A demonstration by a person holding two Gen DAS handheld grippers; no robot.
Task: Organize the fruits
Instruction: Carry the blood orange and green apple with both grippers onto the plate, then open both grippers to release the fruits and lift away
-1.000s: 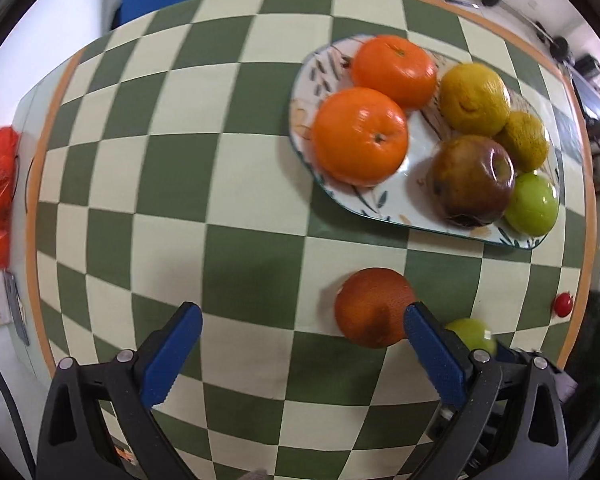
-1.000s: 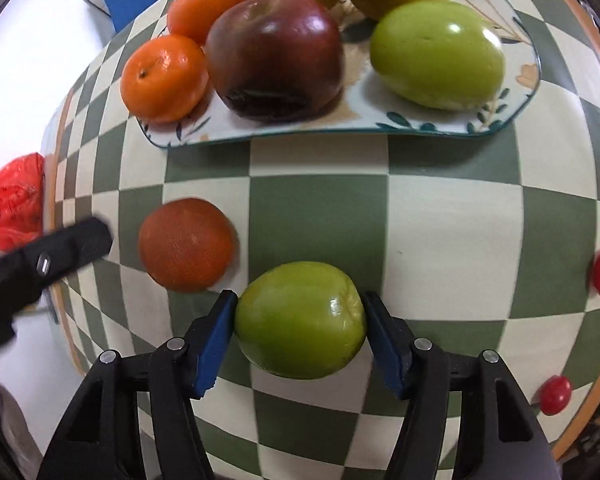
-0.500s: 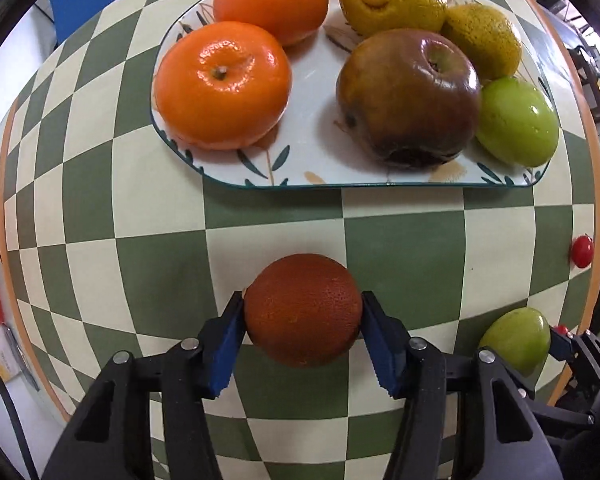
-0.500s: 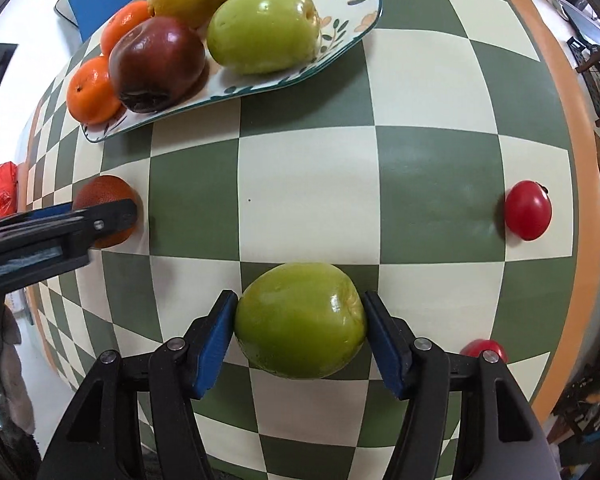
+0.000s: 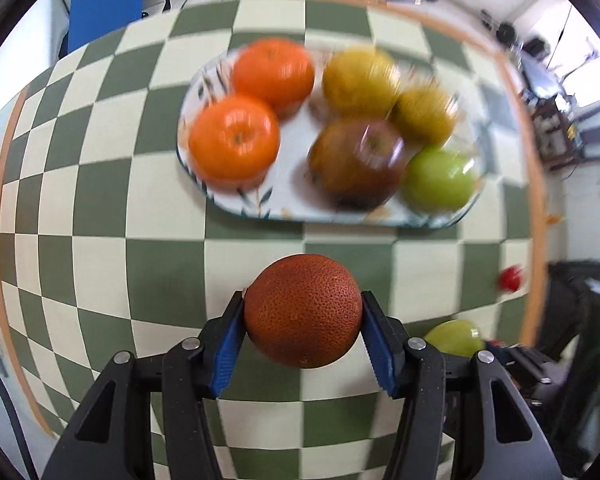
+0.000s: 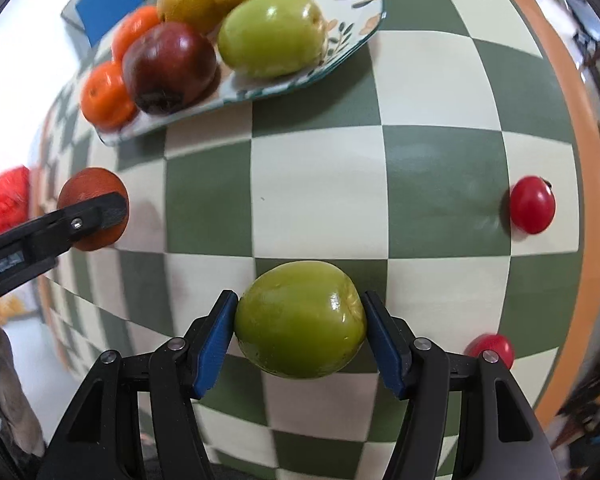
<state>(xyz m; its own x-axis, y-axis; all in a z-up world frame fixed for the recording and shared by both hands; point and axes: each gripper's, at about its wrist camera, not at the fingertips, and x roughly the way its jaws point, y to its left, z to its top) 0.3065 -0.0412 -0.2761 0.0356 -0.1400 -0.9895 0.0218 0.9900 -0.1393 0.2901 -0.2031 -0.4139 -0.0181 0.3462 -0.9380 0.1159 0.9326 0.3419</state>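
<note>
**Two fruits held over a checked desk**

The biggest thing is the desk [image 5: 100, 272]. It has a cloth with green and cream squares and an orange edge.

Next is the plate [image 5: 296, 148], white with little leaf drawings. It sits on the far part of the desk. On it are two oranges [image 5: 236, 142] on the left, two yellow fruits [image 5: 360, 80] at the back, a dark red apple [image 5: 358, 162] in the middle and a green apple on the plate [image 5: 438, 180] on the right. They sit close, most of them touching (this picture is a bit blurry there).

The left gripper [image 5: 303, 338] is black with blue fingers [image 5: 226, 346]. The fingers are closed on a dark orange fruit [image 5: 303, 316], one finger pressing each side. This fruit is near the front of the desk, well apart from the plate. I cannot tell if it touches the cloth.

The right gripper [image 6: 300, 336] looks the same. Its blue fingers [image 6: 214, 346] squeeze a held green apple [image 6: 300, 318] from both sides. That apple is at the near part of the desk, to the right of the dark orange fruit, also far from the plate.

The smallest things are two red tomatoes. One tomato [image 6: 532, 205] lies by the right edge of the desk. The other tomato [image 6: 492, 350] is just beside the right gripper, partly hidden behind it.

A red bag [image 6: 6, 200] shows past the left edge.
</note>
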